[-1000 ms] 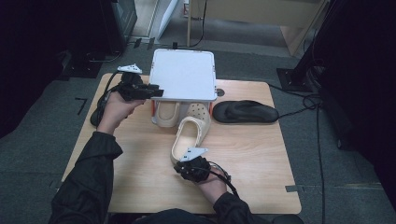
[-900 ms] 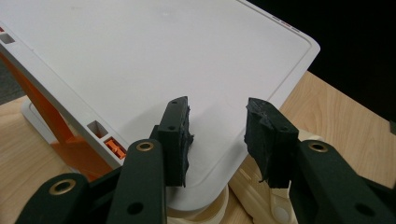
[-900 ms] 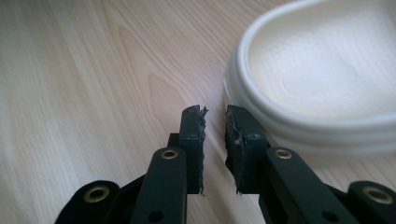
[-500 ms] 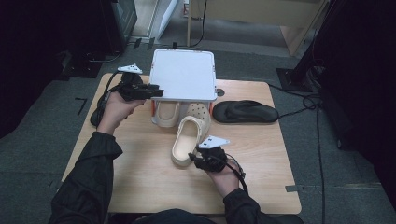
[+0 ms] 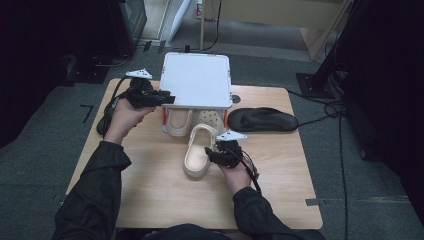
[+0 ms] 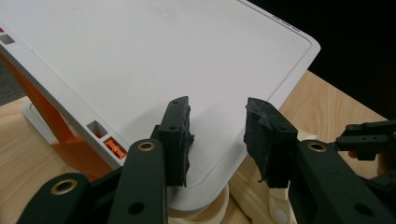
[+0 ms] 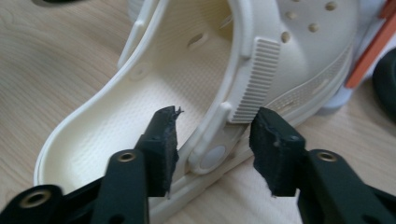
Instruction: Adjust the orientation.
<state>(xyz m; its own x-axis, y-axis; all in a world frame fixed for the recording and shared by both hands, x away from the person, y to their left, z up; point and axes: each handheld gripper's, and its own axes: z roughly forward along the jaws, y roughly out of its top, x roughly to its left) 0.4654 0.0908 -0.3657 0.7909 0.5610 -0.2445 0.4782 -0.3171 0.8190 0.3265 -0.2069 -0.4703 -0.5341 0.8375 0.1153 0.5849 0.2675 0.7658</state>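
Clog (image 5: 199, 152) lies loose on the bench (image 5: 150, 200); right hand-held gripper (image 5: 216, 154), jaws just opened, straddles its strap unclamped. Left hand-held gripper (image 5: 167, 99), half open, props the lid (image 5: 196, 80). Next: regrip the clog

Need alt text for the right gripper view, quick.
The right hand-held gripper stands open around the side wall and strap pivot of a cream clog lying on the wooden table, pads not pressing it.

No lettering, brand mark, number or sign can be read anywhere here: the white lid (image 6: 154, 60) carries only tiny red marks near its far edge, too small to make out, and the cream clog (image 7: 196, 93) bears plain ribbing and holes, no legible logo.
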